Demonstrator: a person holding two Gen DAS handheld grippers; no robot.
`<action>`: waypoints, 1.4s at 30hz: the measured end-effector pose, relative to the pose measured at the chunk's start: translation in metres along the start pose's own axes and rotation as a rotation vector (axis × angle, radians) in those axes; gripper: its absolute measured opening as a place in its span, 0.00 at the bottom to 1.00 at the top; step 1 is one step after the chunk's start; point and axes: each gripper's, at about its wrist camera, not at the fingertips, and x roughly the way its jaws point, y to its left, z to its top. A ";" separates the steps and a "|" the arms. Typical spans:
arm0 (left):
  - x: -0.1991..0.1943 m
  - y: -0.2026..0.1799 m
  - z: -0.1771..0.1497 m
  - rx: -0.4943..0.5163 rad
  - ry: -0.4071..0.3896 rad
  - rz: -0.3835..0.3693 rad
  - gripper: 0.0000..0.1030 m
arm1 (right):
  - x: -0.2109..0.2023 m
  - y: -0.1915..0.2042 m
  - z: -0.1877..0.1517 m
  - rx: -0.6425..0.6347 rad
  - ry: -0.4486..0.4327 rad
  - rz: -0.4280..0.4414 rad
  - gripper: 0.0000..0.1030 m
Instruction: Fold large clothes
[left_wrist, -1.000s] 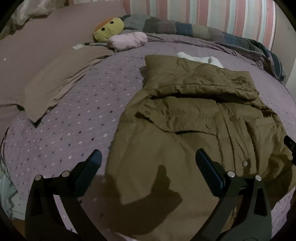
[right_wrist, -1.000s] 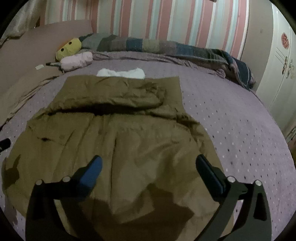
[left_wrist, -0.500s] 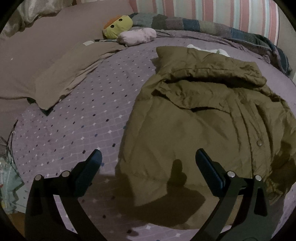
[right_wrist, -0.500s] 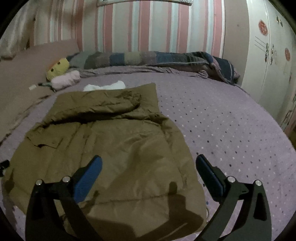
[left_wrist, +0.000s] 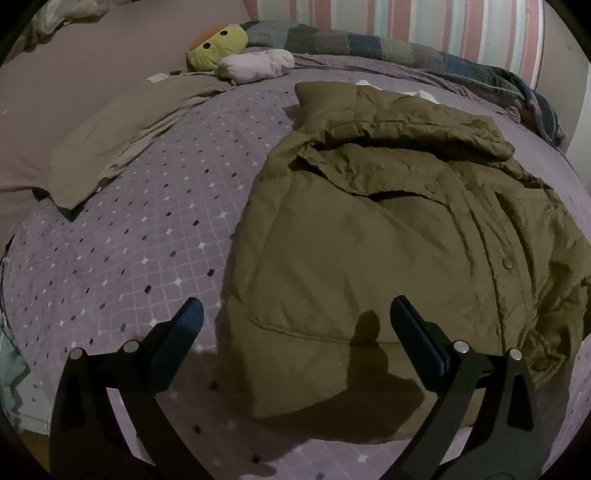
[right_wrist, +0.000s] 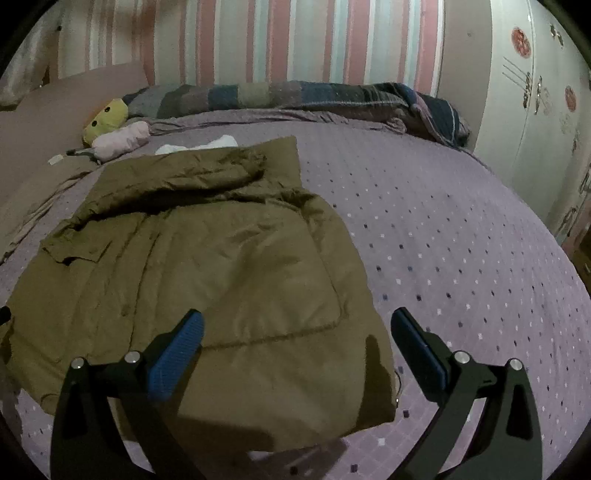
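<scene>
An olive-green padded jacket (left_wrist: 388, 240) is seen spread across the purple patterned bedspread (left_wrist: 140, 236), its hood end turned toward the striped wall. The left gripper (left_wrist: 295, 332) is held above the jacket's near left hem, fingers spread wide, nothing gripped. The right gripper (right_wrist: 295, 336) is poised over the near right corner, blue pads (right_wrist: 177, 354) set wide apart and empty. A yellow plush toy (right_wrist: 105, 120) and a pale pink cushion (right_wrist: 120, 140) are spotted beyond. Something white (right_wrist: 195, 146), possibly fabric, is glimpsed behind the hood.
</scene>
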 end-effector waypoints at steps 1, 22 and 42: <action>0.003 0.001 0.000 -0.001 0.004 -0.004 0.97 | 0.001 0.000 -0.001 0.001 0.001 0.001 0.98; 0.057 0.010 -0.021 0.011 0.101 -0.081 0.91 | 0.019 0.004 -0.006 -0.046 0.013 -0.002 0.98; 0.058 -0.002 -0.025 0.102 0.148 -0.139 0.65 | 0.024 -0.031 -0.014 0.060 0.033 0.002 0.98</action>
